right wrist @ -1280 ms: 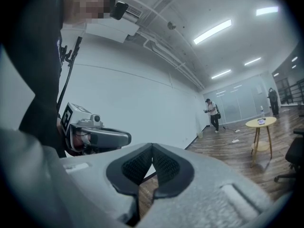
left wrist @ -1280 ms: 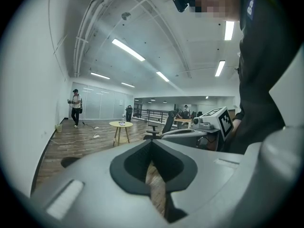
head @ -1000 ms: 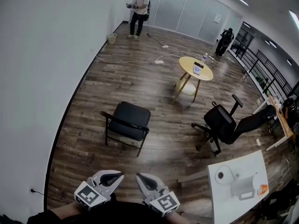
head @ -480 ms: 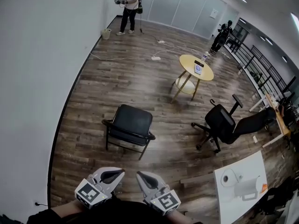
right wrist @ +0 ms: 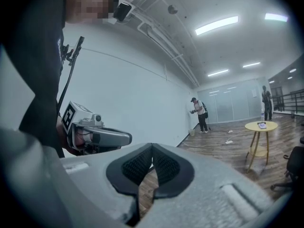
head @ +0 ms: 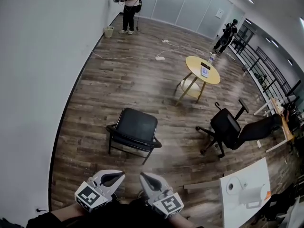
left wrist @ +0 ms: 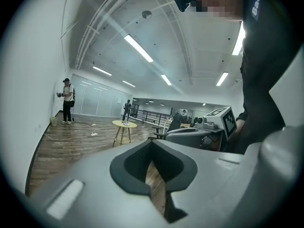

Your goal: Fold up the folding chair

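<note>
A black folding chair (head: 134, 130) stands unfolded on the wood floor in the head view, its seat facing up. My left gripper (head: 117, 178) and right gripper (head: 146, 179) are held side by side low at the picture's bottom edge, well short of the chair and apart from it. Both are shut with nothing between the jaws. In the left gripper view the left gripper (left wrist: 153, 161) shows its dark pads pressed together; in the right gripper view the right gripper (right wrist: 151, 165) does the same. The chair is hidden in both gripper views.
A round yellow table (head: 203, 70) stands beyond the chair. A black office chair (head: 230, 129) sits to the right, with a white table (head: 247, 194) at the lower right. A white wall (head: 42, 80) runs along the left. Two people stand far off; a cable lies on the floor.
The whole view has shifted forward: the folding chair sits slightly lower and nearer in the head view. Both grippers keep their place at the bottom edge, still shut.
</note>
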